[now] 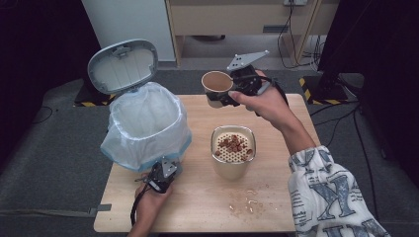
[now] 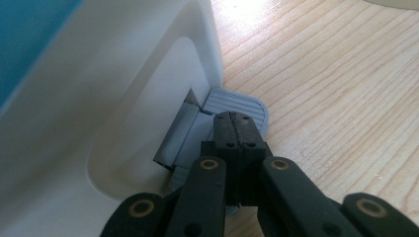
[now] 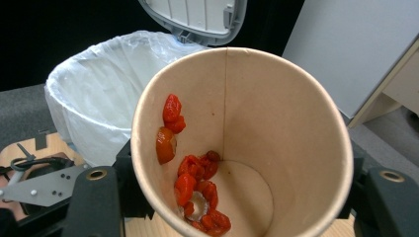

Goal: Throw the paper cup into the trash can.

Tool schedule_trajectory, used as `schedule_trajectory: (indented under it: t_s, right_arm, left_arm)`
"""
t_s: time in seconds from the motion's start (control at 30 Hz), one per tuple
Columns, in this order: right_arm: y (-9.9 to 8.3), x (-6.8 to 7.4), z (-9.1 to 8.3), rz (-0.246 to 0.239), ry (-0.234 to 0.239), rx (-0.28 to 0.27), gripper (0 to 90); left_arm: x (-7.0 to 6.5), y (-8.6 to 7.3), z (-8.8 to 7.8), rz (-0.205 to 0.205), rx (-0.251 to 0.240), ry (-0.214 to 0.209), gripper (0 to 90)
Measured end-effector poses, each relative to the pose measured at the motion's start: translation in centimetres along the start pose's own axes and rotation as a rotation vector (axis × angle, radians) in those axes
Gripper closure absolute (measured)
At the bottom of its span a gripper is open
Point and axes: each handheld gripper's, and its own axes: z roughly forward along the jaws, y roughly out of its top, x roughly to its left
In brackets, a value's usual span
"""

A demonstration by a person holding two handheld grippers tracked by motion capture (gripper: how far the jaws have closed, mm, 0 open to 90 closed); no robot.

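A white pedal bin (image 1: 116,111) with a clear liner stands at the table's left, its grey lid (image 1: 123,65) up. My left gripper (image 1: 163,174) sits at the bin's front base. In the left gripper view its jaws (image 2: 237,131) are shut and rest on the grey foot pedal (image 2: 242,104). Above the table's far edge, my right gripper (image 1: 232,91) is shut on a paper cup (image 1: 216,84) that tilts toward the bin. Inside the cup (image 3: 276,113), red food pieces (image 3: 195,182) cling to the wall and bottom. The bin (image 3: 94,89) lies behind it.
A cream container (image 1: 230,170) topped with a perforated strainer holding reddish-brown pieces stands mid-table. Crumbs (image 1: 247,202) are scattered on the wood near the front. A wooden cabinet and cables lie beyond the table's far edge.
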Motion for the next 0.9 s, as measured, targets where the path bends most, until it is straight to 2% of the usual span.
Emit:
schedule_trajectory:
  t_s: [0.23, 0.9]
  right_arm:
    - [0.8, 0.5, 1.1, 0.011, 0.021, -0.008, 33.6]
    - [2.7, 1.9, 3.1, 0.002, 0.036, -0.001, 33.4]
  left_arm:
    - [0.0, 0.0, 0.0, -0.001, 0.0, 0.0, 89.7]
    - [0.0, 0.0, 0.0, 0.001, 0.0, 0.002, 89.6]
